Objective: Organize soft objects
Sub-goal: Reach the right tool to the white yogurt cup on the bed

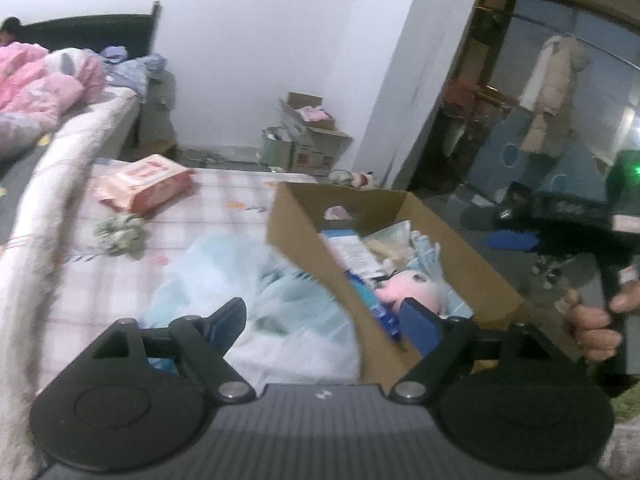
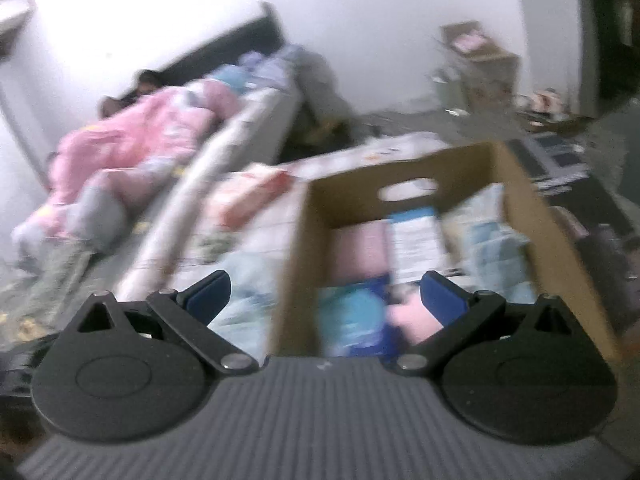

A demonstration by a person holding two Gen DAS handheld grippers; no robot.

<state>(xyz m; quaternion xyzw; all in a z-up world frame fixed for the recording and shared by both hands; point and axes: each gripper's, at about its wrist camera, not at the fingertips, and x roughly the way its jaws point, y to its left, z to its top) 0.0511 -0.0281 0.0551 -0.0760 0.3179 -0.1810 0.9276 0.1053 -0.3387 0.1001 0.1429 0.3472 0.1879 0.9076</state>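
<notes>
A brown cardboard box (image 1: 304,224) stands on a checked mattress (image 1: 224,208); it also shows in the right wrist view (image 2: 300,240). It holds a pink plush toy (image 1: 404,292), blue packets and other soft items. A pale blue gauzy cloth (image 1: 280,300) lies beside the box on its left. My left gripper (image 1: 324,320) is open and empty, above the cloth and the box's near corner. My right gripper (image 2: 324,296) is open and empty, hovering over the box's near left wall; the view is blurred. The right gripper's handle and the hand on it show in the left wrist view (image 1: 600,280).
A pink wipes pack (image 1: 148,180) and a small crumpled greenish cloth (image 1: 120,234) lie on the mattress further back. A bed with pink bedding (image 2: 132,148) stands to the left. Cardboard boxes (image 1: 312,136) sit by the far wall. A doorway (image 1: 540,100) opens at the right.
</notes>
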